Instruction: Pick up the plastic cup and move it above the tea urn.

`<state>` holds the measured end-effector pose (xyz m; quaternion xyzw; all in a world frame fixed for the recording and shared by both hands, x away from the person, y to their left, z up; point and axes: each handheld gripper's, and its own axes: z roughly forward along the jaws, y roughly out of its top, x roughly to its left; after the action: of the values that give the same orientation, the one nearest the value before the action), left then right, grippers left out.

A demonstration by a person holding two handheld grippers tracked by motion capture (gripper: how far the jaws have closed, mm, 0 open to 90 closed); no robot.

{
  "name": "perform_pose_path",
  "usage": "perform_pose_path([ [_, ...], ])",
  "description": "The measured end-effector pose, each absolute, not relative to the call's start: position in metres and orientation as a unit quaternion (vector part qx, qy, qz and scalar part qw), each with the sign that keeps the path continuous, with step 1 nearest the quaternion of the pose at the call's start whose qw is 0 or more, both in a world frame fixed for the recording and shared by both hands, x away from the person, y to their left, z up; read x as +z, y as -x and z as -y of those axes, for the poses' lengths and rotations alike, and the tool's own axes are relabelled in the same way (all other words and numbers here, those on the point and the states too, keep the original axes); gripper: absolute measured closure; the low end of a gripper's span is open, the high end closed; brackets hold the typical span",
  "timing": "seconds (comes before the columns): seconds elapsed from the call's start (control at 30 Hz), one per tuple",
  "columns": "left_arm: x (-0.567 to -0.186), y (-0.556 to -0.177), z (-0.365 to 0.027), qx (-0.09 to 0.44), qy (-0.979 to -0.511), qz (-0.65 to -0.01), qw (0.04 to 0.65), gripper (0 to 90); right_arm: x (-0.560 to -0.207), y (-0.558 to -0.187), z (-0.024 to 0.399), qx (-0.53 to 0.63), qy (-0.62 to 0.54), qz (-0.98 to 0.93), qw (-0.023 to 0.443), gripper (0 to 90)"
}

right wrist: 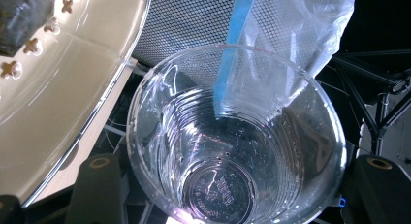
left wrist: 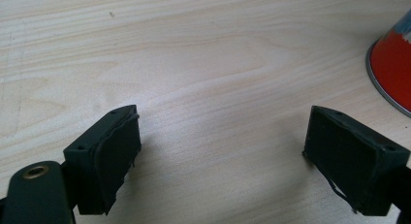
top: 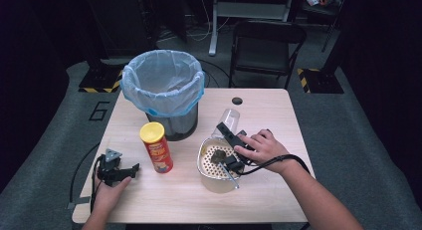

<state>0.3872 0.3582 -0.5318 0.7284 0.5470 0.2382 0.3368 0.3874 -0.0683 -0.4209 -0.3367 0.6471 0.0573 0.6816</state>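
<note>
Clear plastic cup [right wrist: 237, 146] – gripped between jaws of right gripper [top: 230, 133], tipped on its side over the table [top: 268, 195], between strainer bowl [top: 206, 165] and bin [top: 164, 88] | left gripper [top: 119, 171] – released, jaws wide apart, resting near chips can [top: 156, 147]

On my table [top: 268, 190] the bin [top: 164, 90] stands at the back, the can [top: 156, 146] before it, the strainer bowl [top: 215, 165] right of the can, the cup [top: 228, 121] just behind the bowl

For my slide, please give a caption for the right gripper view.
Right gripper holds a clear plastic cup beside the colander.
</note>
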Motion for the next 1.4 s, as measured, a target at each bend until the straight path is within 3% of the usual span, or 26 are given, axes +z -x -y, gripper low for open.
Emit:
perform_pose_path([
  [1.4, -0.5319, -0.3873, -0.3582, 0.239, -0.729, -0.546, 0.337, 12.4, -0.4158, -0.3799, 0.0680, 0.068, 0.332, -0.617, 0.710, 34.0],
])
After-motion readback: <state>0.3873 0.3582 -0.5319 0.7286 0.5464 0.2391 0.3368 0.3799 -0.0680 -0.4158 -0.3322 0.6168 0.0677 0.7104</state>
